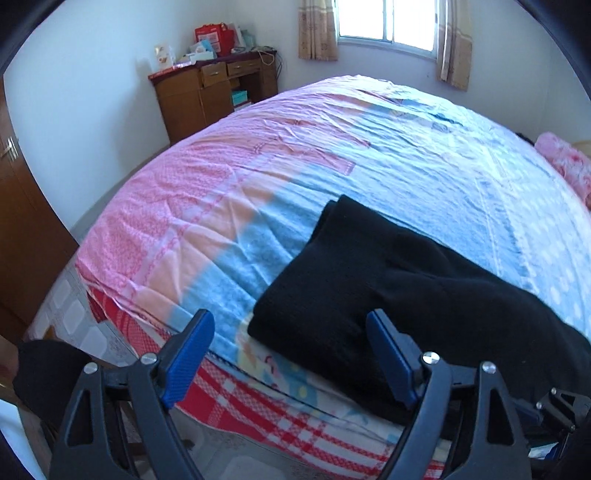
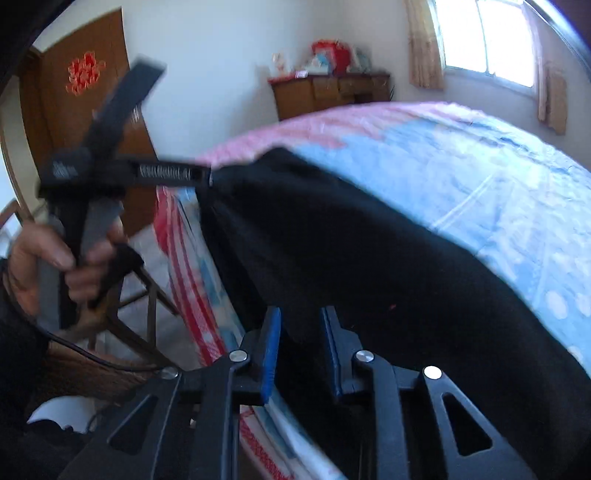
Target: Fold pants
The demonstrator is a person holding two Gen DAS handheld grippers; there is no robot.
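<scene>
Here, left gripper (image 1: pixel 291 356) wide, right gripper (image 2: pixel 301 352) narrower

- The left wrist view looks from the near edge of the bed (image 1: pixel 280 155), above it, across the cover toward the far wall, the cabinet (image 1: pixel 214 92) and the window (image 1: pixel 388 22). Its fingers (image 1: pixel 188 350) frame the bottom.
- The right wrist view sits lower and closer, at the bed's (image 2: pixel 461 177) side, facing along the pants (image 2: pixel 351 258); it is blurred.
- Both views share the pants (image 1: pixel 369 288), the bed, the cabinet (image 2: pixel 325 92) and the window (image 2: pixel 487 40).
- The right view also catches the left gripper (image 2: pixel 210 173).
</scene>
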